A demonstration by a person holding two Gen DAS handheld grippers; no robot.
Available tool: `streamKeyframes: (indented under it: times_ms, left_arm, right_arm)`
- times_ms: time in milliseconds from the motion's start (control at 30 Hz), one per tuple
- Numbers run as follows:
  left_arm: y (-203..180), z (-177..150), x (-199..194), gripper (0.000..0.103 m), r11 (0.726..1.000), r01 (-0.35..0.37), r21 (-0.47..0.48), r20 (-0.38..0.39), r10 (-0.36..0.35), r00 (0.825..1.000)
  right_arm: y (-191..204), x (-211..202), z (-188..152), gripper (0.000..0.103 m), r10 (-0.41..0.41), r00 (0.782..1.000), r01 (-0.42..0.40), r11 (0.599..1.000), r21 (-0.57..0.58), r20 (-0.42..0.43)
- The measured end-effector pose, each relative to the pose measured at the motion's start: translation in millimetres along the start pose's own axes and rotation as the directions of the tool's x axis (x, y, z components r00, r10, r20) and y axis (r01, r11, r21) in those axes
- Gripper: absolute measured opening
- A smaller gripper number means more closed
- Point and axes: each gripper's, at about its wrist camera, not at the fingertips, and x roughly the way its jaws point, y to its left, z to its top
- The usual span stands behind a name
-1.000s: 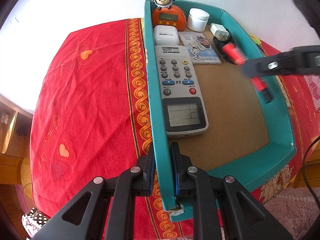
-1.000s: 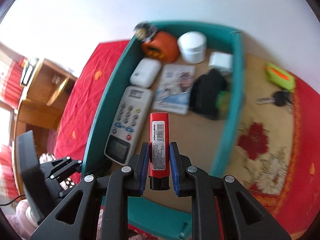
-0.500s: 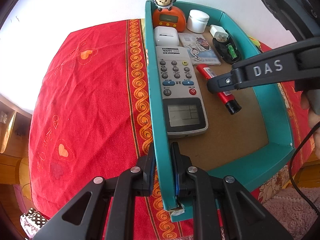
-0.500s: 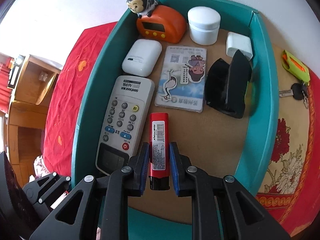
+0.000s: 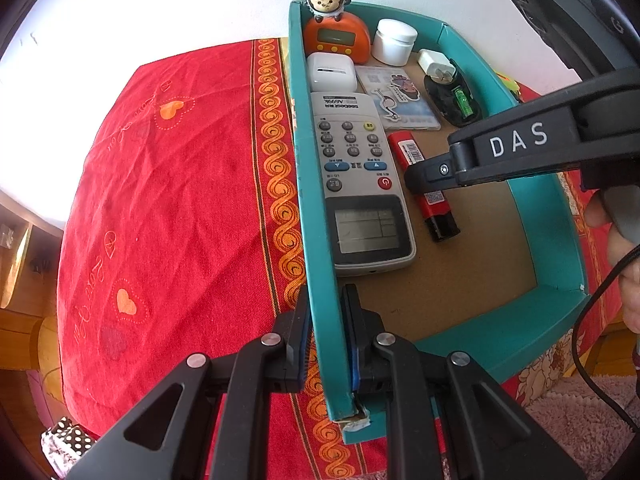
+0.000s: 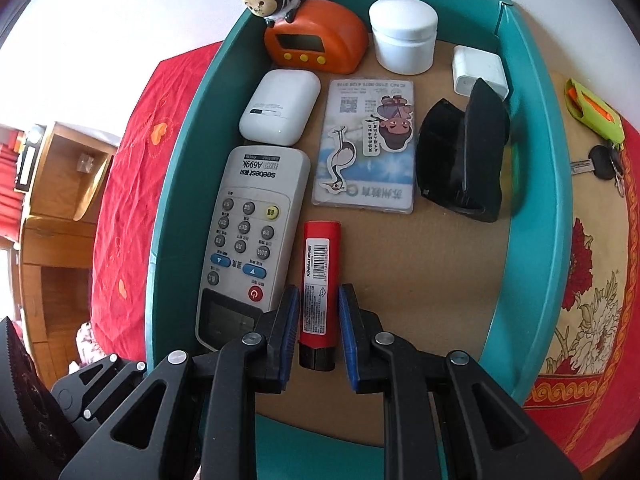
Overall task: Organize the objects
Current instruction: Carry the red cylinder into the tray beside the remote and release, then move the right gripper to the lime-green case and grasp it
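Inside the teal tray [image 6: 532,200]: red glue stick [image 6: 319,276] set down beside the remote [image 6: 248,240].
Since half a second ago the right gripper [image 6: 319,308] fingers have parted, releasing the stick flat on the floor. Left gripper [image 5: 326,332] stays clenched on the tray wall. Only the right view shows keys [image 6: 600,160] outside at 3 o'clock, unsorted.

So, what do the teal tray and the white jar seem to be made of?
Teal tray: probably cardboard, matte teal walls around a brown fibrous floor; one near corner looks frayed and pale. White jar: likely plastic, smooth and opaque with a soft sheen, though glazed ceramic cannot be excluded.
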Motion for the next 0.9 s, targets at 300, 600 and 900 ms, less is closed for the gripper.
streamKeyframes:
  times_ms: [300,600,900]
  left_arm:
    - [1,0,0,0.014,1.0,0.0,-0.002,0.001,0.0,1.0]
    - [1,-1,0,0.014,1.0,-0.001,-0.006,0.005,0.001,1.0]
    - [-1,0,1,0.014,1.0,-0.003,-0.008,0.002,0.003,1.0]
  right_arm:
    - [1,-13,-4,0.033,-0.014,0.999,0.015,0.999,-0.047,0.031]
    - [-15,-50,-13,0.035,0.024,0.995,-0.017,0.997,-0.074,0.095]
    - [-48,-92,-25,0.035,-0.006,0.983,0.017,0.998,-0.06,0.182]
